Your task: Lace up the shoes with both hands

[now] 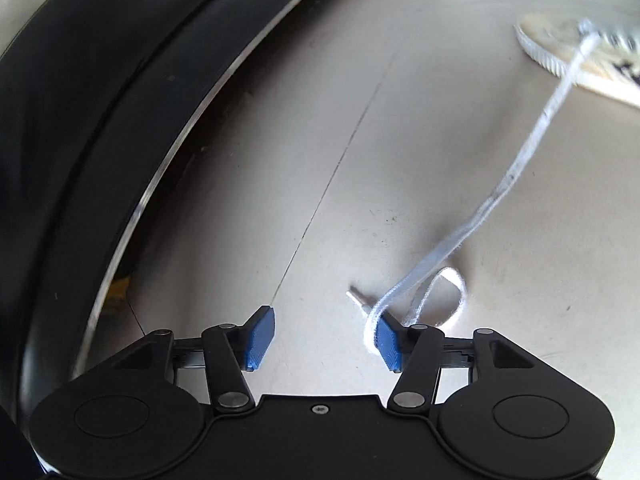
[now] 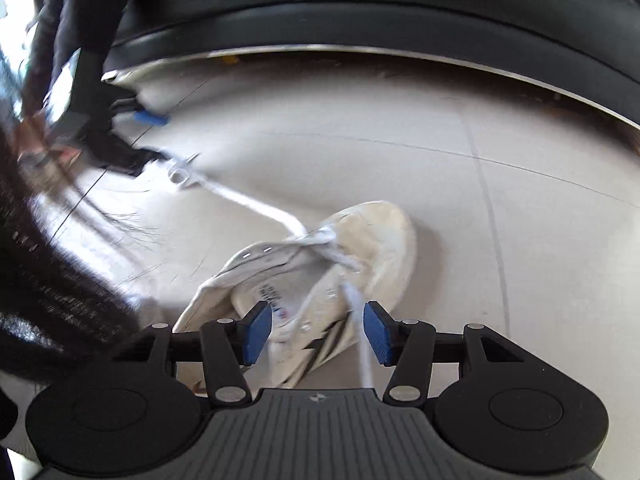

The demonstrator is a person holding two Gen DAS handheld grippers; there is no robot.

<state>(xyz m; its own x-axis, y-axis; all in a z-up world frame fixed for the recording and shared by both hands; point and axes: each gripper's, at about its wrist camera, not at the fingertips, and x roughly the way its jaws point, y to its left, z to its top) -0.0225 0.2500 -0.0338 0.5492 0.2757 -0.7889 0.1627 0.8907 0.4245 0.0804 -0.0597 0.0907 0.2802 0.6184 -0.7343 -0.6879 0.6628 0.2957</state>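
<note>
Blue pads (image 1: 262, 336) of the left claw (image 1: 322, 338) sit spread apart, nothing pinched, though the white lace (image 1: 516, 172) loops around its right pad and runs off to the shoe (image 2: 320, 280). Right claw (image 2: 316, 330) hangs released just above that shoe, a second lace end (image 2: 362, 344) dangling loose between its pads. Shoe lies on the pale floor (image 2: 500, 220), near the black sofa (image 2: 380, 8).

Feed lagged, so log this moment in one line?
left claw: open, lace draped on one finger | right claw: open over shoe
</note>
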